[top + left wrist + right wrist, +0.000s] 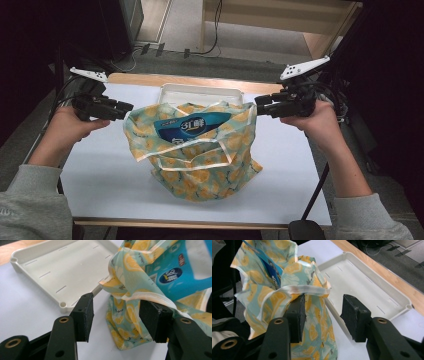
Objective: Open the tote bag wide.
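Note:
A lemon-print cloth bag [200, 170] stands in the middle of the white table [100, 170], its mouth stretched wide between my two grippers. A blue pack [192, 124] sticks out of it. My left gripper [127, 106] is at the bag's left top corner. In the left gripper view its jaws [116, 305] stand open, and the bag's rim [125, 282] drapes over the right-hand pad [155, 320]. My right gripper [260, 105] is at the right top corner. Its jaws [323, 305] are also open, with the rim [309, 290] resting on the left-hand pad [298, 315].
A shallow white tray [200, 92] lies just behind the bag, near the table's wooden far edge [150, 78]. Cables trail from both grippers off the table's sides. Bare tabletop lies left, right and in front of the bag.

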Action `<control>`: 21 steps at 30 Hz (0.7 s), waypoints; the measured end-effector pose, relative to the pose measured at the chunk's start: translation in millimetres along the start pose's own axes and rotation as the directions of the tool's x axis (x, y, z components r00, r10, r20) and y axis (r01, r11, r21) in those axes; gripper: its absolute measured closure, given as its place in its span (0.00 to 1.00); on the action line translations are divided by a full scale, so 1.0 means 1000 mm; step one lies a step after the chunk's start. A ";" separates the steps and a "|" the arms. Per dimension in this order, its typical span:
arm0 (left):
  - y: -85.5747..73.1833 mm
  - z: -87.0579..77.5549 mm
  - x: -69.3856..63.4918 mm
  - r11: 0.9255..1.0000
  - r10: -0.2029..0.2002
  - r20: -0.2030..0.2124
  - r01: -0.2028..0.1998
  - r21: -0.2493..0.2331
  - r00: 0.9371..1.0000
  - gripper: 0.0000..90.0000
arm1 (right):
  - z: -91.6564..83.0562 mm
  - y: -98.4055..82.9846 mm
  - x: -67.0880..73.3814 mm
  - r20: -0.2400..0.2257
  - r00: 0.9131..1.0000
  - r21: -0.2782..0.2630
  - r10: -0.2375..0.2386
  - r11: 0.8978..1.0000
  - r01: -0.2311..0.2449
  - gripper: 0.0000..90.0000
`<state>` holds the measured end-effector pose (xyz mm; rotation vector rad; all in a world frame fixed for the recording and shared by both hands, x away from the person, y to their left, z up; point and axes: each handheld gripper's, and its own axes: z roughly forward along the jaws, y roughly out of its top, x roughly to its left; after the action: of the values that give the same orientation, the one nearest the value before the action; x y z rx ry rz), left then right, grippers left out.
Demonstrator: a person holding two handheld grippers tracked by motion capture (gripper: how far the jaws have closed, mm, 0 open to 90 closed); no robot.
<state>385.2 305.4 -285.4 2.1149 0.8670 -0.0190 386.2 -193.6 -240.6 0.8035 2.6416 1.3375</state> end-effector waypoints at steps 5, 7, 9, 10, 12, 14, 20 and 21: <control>0.006 -0.005 -0.005 1.000 0.002 0.005 -0.002 0.000 1.000 0.50 | -0.008 0.013 0.005 0.012 1.000 -0.001 -0.019 1.000 0.019 0.60; 0.008 -0.009 -0.006 1.000 0.010 -0.001 -0.010 0.000 1.000 0.50 | -0.011 0.018 0.007 0.022 0.999 -0.002 -0.026 1.000 0.026 0.60; 0.011 -0.014 -0.008 1.000 0.011 -0.006 -0.011 -0.004 1.000 0.50 | -0.017 0.025 0.010 0.029 0.999 -0.011 -0.039 0.999 0.039 0.60; 0.011 -0.014 -0.008 1.000 0.011 -0.006 -0.011 -0.004 1.000 0.50 | -0.017 0.025 0.010 0.029 0.999 -0.011 -0.039 0.999 0.039 0.60; 0.013 -0.016 -0.009 1.000 0.012 -0.008 -0.012 -0.005 1.000 0.49 | -0.020 0.028 0.012 0.029 0.999 -0.012 -0.040 0.999 0.041 0.60; 0.015 -0.018 -0.009 1.000 0.017 -0.011 -0.017 0.000 1.000 0.49 | -0.022 0.032 0.015 0.025 0.999 -0.020 -0.039 0.999 0.040 0.59; 0.021 -0.022 -0.014 0.999 0.032 -0.011 -0.032 0.001 0.999 0.47 | -0.017 0.035 0.019 0.025 0.998 -0.005 -0.058 0.998 0.058 0.57; 0.023 -0.026 -0.015 0.999 0.035 -0.022 -0.035 -0.011 0.999 0.47 | -0.014 0.035 0.021 0.029 0.998 0.004 -0.061 0.998 0.061 0.56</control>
<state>380.4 306.0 -247.8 2.1233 0.8409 0.0272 378.9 -177.3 -201.7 0.7313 2.6239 1.2974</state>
